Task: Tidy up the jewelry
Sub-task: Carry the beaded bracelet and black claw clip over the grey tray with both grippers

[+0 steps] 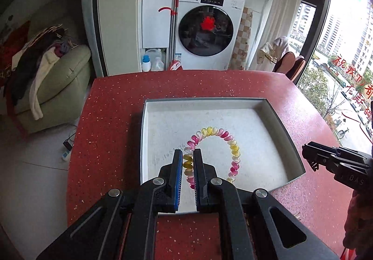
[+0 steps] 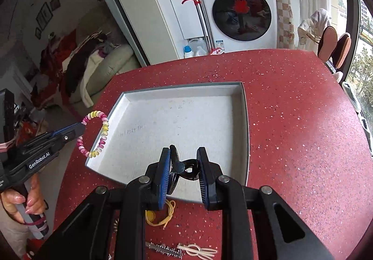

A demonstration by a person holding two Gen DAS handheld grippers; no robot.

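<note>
My left gripper (image 1: 188, 154) is shut on a pink, yellow and clear spiral hair tie (image 1: 233, 143), held above the left edge of a shallow white tray (image 1: 277, 118). In the right wrist view the hair tie (image 2: 103, 129) hangs from the left gripper (image 2: 80, 128) over the tray's left rim (image 2: 105, 124). My right gripper (image 2: 183, 151) is shut on a black hair clip (image 2: 184, 168) above the tray's near edge. The right gripper also shows in the left wrist view (image 1: 305, 151).
The tray sits on a red speckled table (image 2: 291, 120). A yellow elastic (image 2: 160, 215), a metal hair clip (image 2: 163, 249) and a cream hair clip (image 2: 198, 251) lie on the table near me. A washing machine (image 1: 207, 29) and a sofa with clothes (image 1: 46, 69) stand beyond.
</note>
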